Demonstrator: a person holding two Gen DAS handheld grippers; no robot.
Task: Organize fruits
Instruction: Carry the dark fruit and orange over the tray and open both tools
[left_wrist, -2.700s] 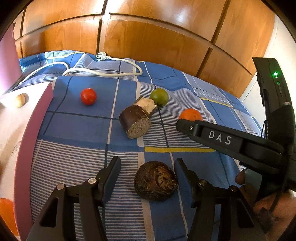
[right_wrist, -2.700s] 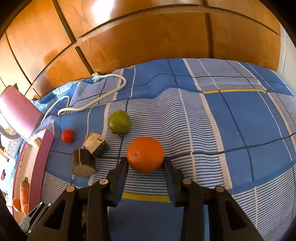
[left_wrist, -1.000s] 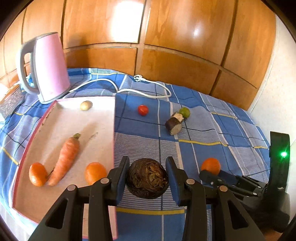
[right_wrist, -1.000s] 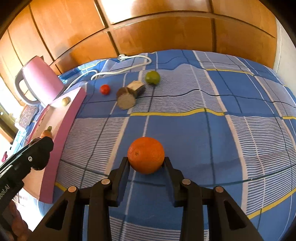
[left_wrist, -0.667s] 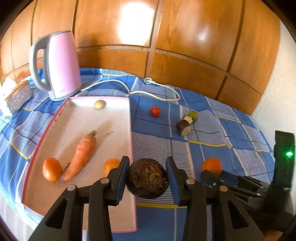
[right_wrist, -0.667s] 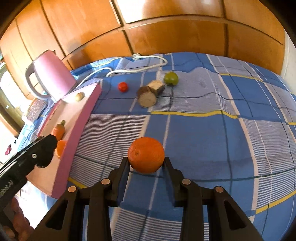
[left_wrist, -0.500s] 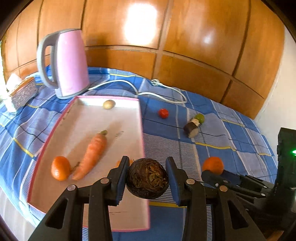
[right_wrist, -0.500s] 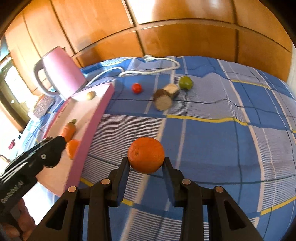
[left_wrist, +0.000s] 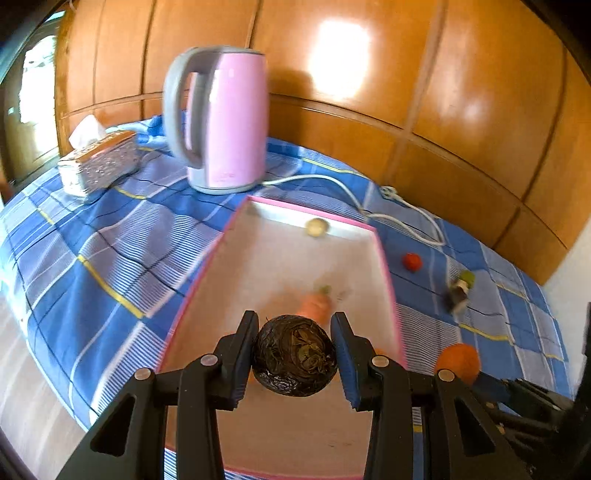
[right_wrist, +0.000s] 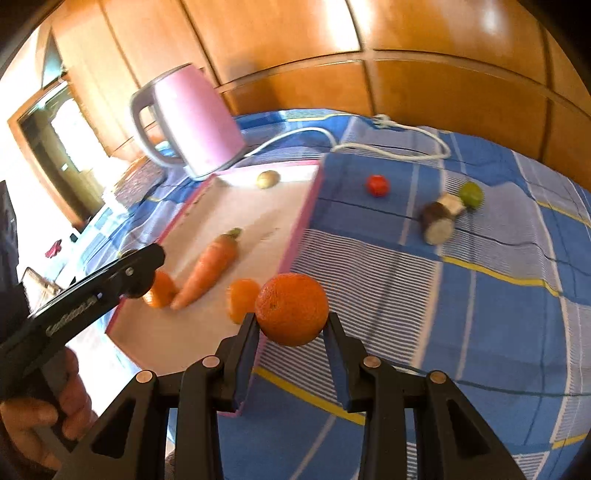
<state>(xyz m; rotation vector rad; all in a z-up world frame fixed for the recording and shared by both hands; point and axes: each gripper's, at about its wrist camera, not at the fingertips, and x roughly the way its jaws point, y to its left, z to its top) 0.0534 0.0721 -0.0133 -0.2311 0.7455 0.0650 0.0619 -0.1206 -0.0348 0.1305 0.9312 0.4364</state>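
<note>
A dimpled orange (right_wrist: 291, 309) sits clamped in the right gripper (right_wrist: 291, 332) beside the pink-rimmed tray (right_wrist: 295, 236), while the left gripper (left_wrist: 294, 350) grips a dark, wrinkled fruit (left_wrist: 294, 355) above it; the lettering on the gripper is blurred.

Black plastic left gripper (left_wrist: 294, 350) and right gripper (right_wrist: 291, 332): blue finger pads (left_wrist: 347, 358), round silver screws, white lettering.

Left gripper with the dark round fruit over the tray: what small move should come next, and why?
Probably lower it onto a bare part of the tray, then open. The left gripper is shut on the dark fruit, which hangs above the tray floor just in front of the carrot, so setting it down short of the carrot looks safest.
</note>
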